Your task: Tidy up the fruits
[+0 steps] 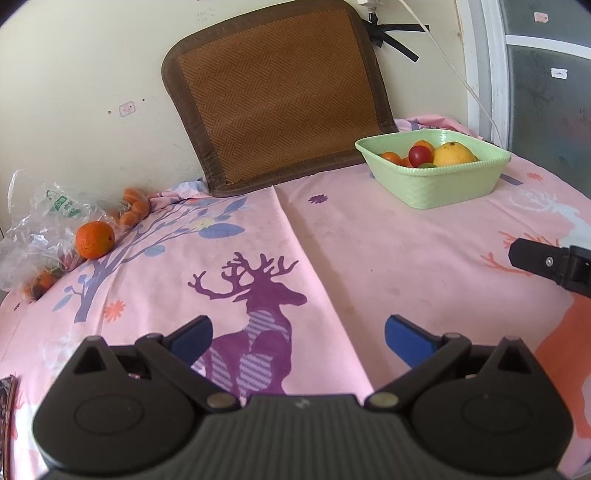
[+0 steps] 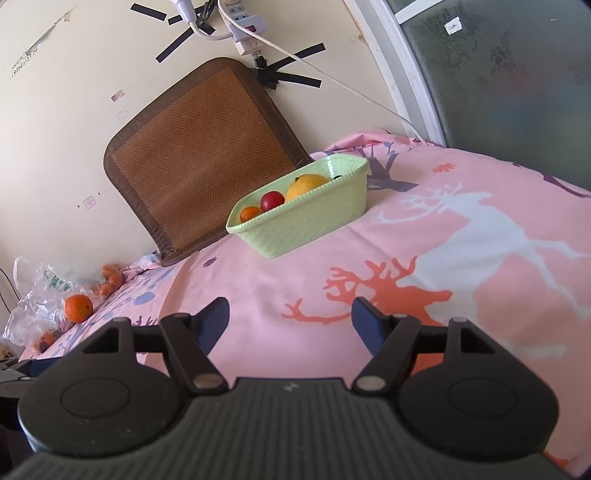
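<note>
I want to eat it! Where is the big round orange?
The orange sits at the far left of the pink cloth in both views, against the clear plastic bag, far across from the green basket.

Pink cloth (image 1: pixel 369 240) w/ deer + tree prints covers the whole surface, lower half of both views; a fold line runs down its middle in the left wrist view. Brown woven mat (image 1: pixel 277 92) leans vs the cream wall (image 1: pixel 74 74), top centre. Black tape strips (image 2: pixel 173 46) on wall, upper left of the right wrist view, next to a white power strip (image 2: pixel 243 18) w/ cable (image 2: pixel 332 81) trailing down to the right. Frosted window (image 2: pixel 498 74) w/ white frame, upper right. Small sticker (image 1: pixel 126 108) on wall, left of mat.
</note>
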`<state>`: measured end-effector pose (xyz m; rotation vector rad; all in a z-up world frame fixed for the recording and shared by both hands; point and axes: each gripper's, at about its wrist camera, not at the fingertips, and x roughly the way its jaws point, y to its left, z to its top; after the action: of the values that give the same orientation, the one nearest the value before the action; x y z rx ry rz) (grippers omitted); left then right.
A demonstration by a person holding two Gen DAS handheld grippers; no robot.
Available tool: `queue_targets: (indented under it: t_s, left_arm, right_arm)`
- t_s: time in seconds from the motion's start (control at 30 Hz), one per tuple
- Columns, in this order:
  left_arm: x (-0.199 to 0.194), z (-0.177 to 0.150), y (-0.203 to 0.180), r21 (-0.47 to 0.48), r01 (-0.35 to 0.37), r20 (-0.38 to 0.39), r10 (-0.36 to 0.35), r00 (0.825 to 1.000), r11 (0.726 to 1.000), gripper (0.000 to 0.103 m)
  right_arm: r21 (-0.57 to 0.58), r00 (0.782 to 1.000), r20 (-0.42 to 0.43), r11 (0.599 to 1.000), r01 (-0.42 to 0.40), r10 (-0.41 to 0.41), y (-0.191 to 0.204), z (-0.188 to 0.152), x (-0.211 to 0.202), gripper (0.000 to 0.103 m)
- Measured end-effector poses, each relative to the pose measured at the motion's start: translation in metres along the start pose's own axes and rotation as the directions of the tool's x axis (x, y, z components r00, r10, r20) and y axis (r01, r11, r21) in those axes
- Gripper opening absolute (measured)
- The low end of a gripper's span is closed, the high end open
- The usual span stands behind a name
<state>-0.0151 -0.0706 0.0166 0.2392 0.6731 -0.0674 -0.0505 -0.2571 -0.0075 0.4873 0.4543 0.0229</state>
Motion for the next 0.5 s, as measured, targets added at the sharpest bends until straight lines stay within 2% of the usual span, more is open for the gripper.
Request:
queue_targets:
  t_s: [0.5]
  left_arm:
    - [0.0014,-0.0009,0.0009,-0.001,0.003,-0.001,-0.003,1.0,1.0,0.103]
  right_arm:
    - [0.0,1.0,-0.002,1.0,0.003,-0.003,-0.0002,-0.002,0.0015,0.075]
